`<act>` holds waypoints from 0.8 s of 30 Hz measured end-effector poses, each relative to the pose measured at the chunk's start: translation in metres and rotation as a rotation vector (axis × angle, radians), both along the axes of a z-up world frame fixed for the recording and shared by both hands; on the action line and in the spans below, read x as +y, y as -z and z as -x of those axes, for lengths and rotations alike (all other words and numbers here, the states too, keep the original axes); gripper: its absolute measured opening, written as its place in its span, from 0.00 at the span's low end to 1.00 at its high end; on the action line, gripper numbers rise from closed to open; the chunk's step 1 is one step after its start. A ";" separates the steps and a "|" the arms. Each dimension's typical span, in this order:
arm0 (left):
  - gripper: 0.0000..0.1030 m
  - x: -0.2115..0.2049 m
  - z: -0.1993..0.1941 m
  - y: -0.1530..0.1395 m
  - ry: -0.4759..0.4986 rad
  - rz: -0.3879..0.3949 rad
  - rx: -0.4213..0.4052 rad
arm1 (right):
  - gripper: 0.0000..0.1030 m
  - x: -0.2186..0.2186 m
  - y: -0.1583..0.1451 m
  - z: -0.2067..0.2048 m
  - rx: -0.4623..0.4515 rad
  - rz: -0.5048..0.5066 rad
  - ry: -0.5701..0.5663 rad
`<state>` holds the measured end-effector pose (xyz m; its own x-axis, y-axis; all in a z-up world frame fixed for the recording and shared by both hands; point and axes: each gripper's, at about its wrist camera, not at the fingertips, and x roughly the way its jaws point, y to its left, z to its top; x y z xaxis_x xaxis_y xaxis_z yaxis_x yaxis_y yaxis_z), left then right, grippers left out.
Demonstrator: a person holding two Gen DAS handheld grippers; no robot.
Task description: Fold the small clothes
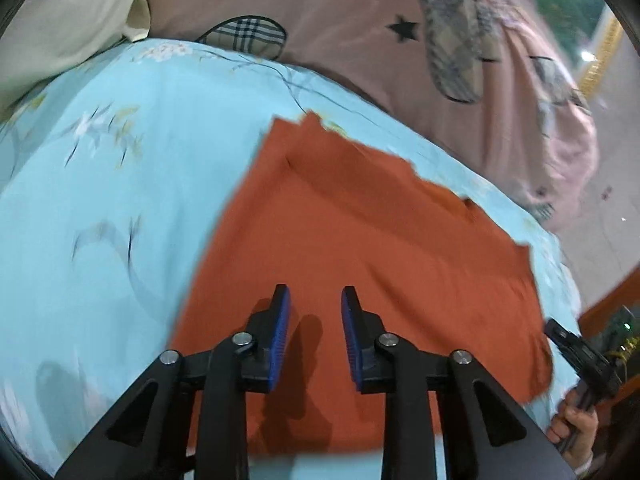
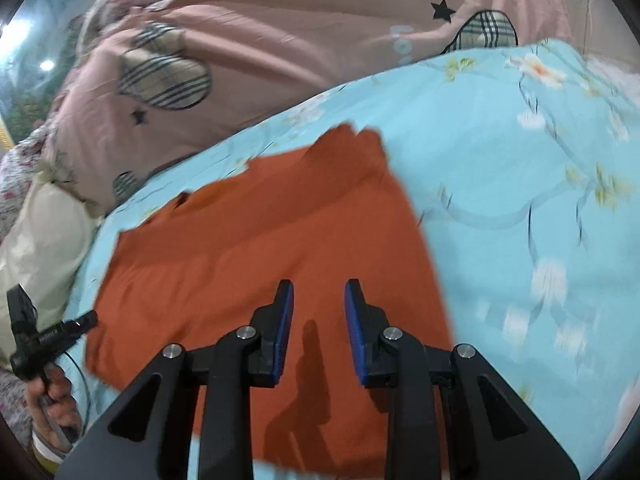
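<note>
A rust-orange garment point(image 1: 360, 240) lies spread flat on a light blue floral sheet point(image 1: 120, 160). It also shows in the right wrist view point(image 2: 260, 240). My left gripper point(image 1: 315, 300) is open and empty, hovering just above the garment's near part. My right gripper point(image 2: 319, 296) is open and empty too, above the garment's near right part. The right gripper's body point(image 1: 580, 356) and the hand holding it show at the lower right of the left wrist view. The left gripper's body point(image 2: 36, 336) shows at the lower left of the right wrist view.
A pink quilt point(image 1: 380, 40) with plaid patches and black stars is bunched at the far side of the bed; it also shows in the right wrist view point(image 2: 280, 40). A cream pillow point(image 1: 60, 32) lies at the far left. The floor point(image 1: 612, 168) lies beyond the bed's right edge.
</note>
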<state>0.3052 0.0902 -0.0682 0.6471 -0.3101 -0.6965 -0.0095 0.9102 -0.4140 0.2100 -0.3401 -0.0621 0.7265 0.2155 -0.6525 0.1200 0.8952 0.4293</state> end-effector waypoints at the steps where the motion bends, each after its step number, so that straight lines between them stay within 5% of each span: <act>1: 0.33 -0.004 0.017 0.000 -0.002 0.010 -0.003 | 0.27 0.007 0.004 0.012 0.003 -0.021 -0.011; 6: 0.41 -0.013 0.083 0.002 -0.020 0.073 0.009 | 0.27 0.033 0.013 0.045 0.025 -0.091 -0.048; 12: 0.49 -0.018 0.115 0.015 -0.038 0.143 0.049 | 0.29 0.053 0.011 0.072 0.032 -0.105 -0.099; 24: 0.57 -0.013 0.085 0.040 -0.137 0.189 0.079 | 0.36 0.052 0.005 0.087 0.027 -0.167 -0.115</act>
<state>0.2204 0.0775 -0.1085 0.6375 -0.3530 -0.6848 -0.1667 0.8046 -0.5699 0.1226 -0.2884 -0.0668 0.6735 0.4032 -0.6195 0.0344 0.8201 0.5712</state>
